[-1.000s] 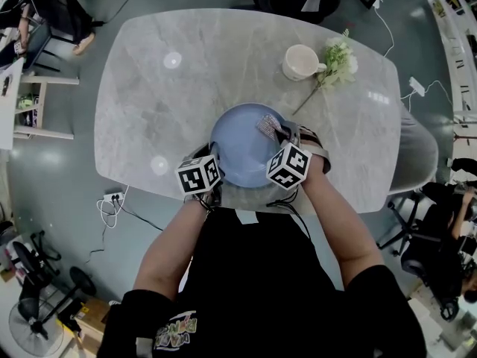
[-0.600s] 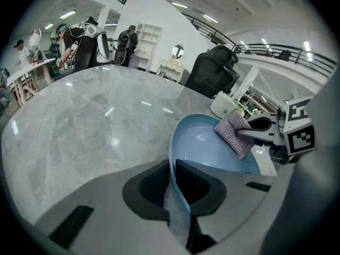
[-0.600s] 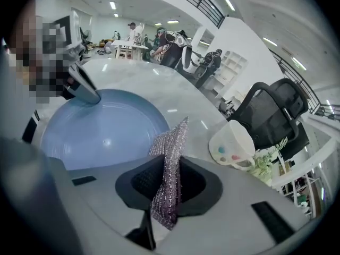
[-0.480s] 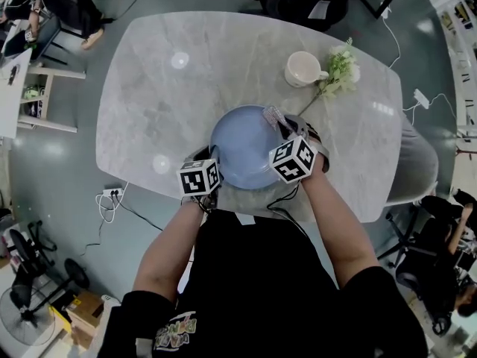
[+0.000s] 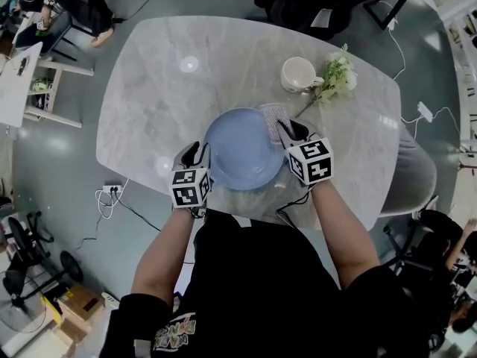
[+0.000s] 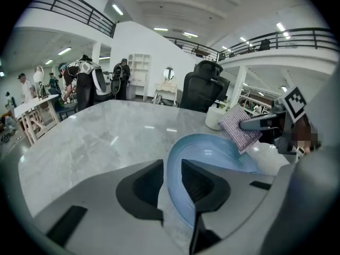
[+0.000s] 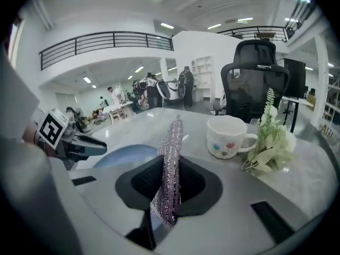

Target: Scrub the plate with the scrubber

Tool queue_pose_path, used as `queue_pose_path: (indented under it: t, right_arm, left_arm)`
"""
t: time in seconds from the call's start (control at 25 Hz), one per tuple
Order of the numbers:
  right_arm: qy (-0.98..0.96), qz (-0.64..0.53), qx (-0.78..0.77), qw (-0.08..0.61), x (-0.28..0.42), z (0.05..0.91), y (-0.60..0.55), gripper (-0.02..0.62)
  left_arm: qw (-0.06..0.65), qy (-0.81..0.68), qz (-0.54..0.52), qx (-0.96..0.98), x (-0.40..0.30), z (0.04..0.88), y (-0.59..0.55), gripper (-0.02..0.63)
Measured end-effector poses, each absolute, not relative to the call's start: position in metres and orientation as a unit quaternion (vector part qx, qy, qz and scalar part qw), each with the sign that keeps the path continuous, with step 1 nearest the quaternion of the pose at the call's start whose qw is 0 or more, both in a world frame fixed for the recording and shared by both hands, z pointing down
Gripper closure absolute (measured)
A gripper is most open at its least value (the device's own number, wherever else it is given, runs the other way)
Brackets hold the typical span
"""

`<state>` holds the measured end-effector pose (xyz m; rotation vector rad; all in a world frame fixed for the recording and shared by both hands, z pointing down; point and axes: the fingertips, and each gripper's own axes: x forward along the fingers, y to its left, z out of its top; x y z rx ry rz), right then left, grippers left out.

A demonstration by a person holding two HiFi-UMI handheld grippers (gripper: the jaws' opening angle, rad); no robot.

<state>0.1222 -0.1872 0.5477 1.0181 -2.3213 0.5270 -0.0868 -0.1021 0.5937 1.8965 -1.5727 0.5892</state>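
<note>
Counter (image 5: 149, 110) L + far side open; mug (image 5: 299, 74) + flowers (image 5: 337, 71) crowd far-R, just beyond plate (image 5: 235, 151).

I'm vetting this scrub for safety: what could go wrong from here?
The left claw grips the plate only by its rim, so hard scrubbing might twist it loose. The scrubber in the right claw is near the mug and flowers; a wide stroke might knock them.
</note>
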Motion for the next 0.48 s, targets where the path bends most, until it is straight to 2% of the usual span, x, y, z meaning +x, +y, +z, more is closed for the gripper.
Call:
queue_pose_path:
  t: [0.48]
  right_arm:
    - [-0.898,0.216,0.349,0.157,0.123,0.492,-0.169,0.523]
  left_arm:
    - [0.209,-0.620,0.121,0.747,-0.074,0.476,-0.083,0.578]
